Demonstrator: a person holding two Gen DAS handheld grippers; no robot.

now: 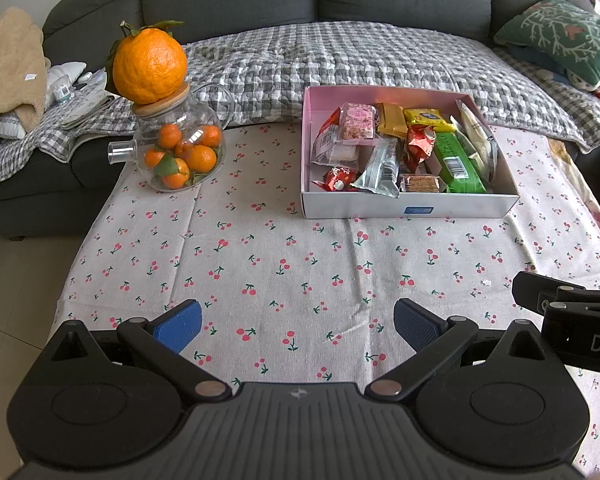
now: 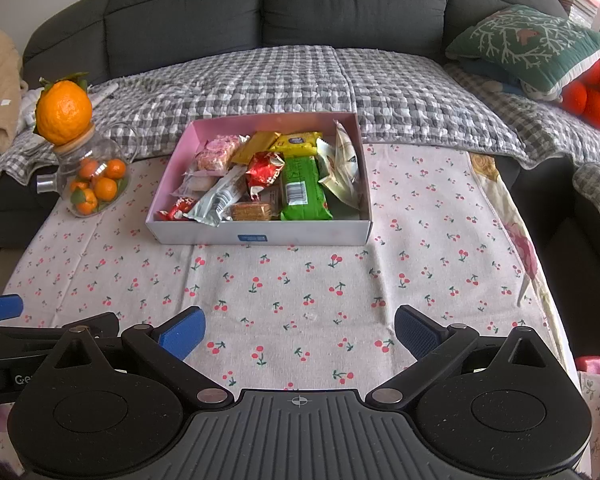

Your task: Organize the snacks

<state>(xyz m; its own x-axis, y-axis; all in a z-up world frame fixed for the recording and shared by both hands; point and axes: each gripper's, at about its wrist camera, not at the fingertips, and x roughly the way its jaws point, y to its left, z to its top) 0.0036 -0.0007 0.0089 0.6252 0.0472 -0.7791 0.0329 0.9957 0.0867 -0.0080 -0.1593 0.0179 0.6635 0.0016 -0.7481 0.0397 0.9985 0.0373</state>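
Holding my left hand-held gripper (image 1: pixel 298 326) low over the table (image 1: pixel 260 264), I keep its blue pads wide apart and empty. My right hand-held gripper (image 2: pixel 300 334) sits just beside it, equally wide, gripping nothing. Beyond both, the snack box (image 2: pixel 260 234) rests near the table's far edge, filled with wrapped snacks (image 2: pixel 304 188). Left of it stands a glass jar (image 1: pixel 180 152) of tangerines, a large orange (image 1: pixel 150 66) perched on its lid.

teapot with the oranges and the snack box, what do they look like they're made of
Teapot: clear glossy glass, since the small oranges show through; its lid looks like pale wood or bamboo. Snack box: likely matte cardboard, with thin folded walls, white outside, pink inside.
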